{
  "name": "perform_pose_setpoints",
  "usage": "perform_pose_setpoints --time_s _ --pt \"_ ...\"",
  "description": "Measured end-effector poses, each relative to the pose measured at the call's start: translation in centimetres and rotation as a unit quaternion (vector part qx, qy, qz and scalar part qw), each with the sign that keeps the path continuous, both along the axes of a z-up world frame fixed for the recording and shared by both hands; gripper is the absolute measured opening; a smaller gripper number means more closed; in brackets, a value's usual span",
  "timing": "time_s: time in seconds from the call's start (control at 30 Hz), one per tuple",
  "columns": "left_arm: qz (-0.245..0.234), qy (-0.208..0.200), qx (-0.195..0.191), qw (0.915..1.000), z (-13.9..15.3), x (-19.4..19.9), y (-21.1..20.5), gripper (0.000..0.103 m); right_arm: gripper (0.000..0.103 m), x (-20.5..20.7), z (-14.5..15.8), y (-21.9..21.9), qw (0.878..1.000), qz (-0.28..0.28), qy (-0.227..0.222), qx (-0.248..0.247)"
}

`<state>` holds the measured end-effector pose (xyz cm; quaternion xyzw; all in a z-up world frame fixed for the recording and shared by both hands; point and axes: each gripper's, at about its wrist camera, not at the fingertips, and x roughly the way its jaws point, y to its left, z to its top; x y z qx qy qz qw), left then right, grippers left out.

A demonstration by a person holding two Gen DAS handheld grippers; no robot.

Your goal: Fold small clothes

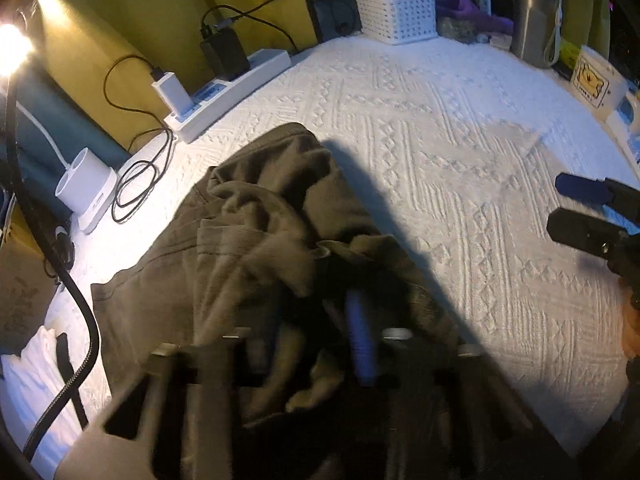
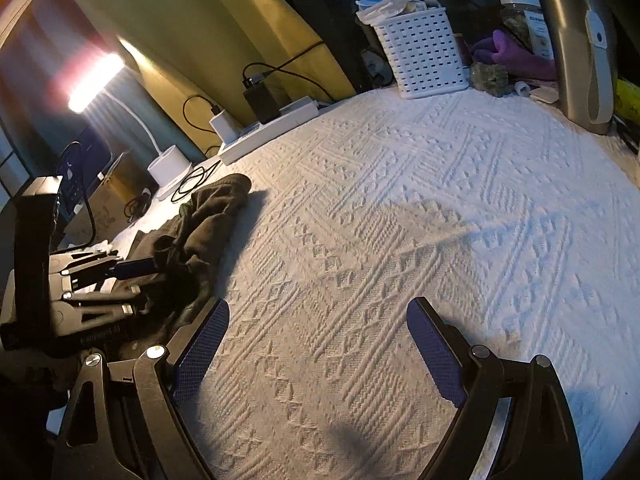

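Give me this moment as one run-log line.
step: first grasp | left hand-held gripper: shut on dark olive garment | right hand-held gripper: open, empty, over white bedspread | garment: crumpled, unfolded

Black hand-held gripper [image 2: 316,344], blue ribbed pads [image 2: 434,354]

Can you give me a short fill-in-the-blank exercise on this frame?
1. The left gripper has its fingers in the dark olive ____.
2. The right gripper is wide ____ over bare bedspread.
3. The basket at the back is ____ in colour.

Missing words: garment; open; white
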<state>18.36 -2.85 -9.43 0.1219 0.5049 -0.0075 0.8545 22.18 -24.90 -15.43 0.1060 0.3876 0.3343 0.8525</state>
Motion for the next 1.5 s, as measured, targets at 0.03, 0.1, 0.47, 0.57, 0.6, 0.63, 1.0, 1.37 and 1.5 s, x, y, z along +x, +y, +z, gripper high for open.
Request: perform_pose_setpoints --time_s 0.03,0.1,0.47,0.57,0.6,0.63,1.0,1.37,1.5 --pt "0.005 -0.007 -0.005 1.0000 0.2 0.0 0.5 0.013 0.091 0.0 0.0 0.1 1.000 -0.001 -0.001 -0.003" --pt "0.014 -0.021 -0.015 0.9996 0.8 -0.1 1.4 0.010 0.091 0.0 0.1 0.3 1.000 -0.002 -0.003 -0.009" --pt "0.070 -0.079 -0.042 0.9936 3.5 -1.0 7.6 0.007 0.091 0.2 0.7 2.0 0.999 -0.008 -0.007 -0.042" --pt "0.087 -0.088 -0.056 0.9906 4.0 -1.3 10.0 0.007 0.091 0.3 1.3 2.9 0.999 -0.008 -0.013 -0.050" --pt "0.093 -0.092 -0.061 0.9896 4.1 -1.4 10.8 0.007 0.091 0.3 1.5 3.2 0.998 -0.007 -0.014 -0.052" --pt "0.100 -0.095 -0.066 0.9883 4.1 -1.6 11.7 0.007 0.091 0.3 1.7 3.6 0.998 -0.006 -0.017 -0.055" --pt "0.170 -0.095 -0.097 0.9759 2.5 -3.3 20.6 0.006 0.091 -0.6 3.5 11.2 0.994 0.048 -0.035 -0.087" --pt "0.165 -0.087 -0.209 0.9599 3.5 -6.4 22.5 0.016 0.091 -2.5 2.7 15.6 0.989 0.070 -0.030 -0.124" --pt "0.108 -0.086 -0.250 0.9583 4.4 -8.2 18.7 0.048 0.091 -3.1 2.8 15.5 0.989 0.067 -0.031 -0.128"
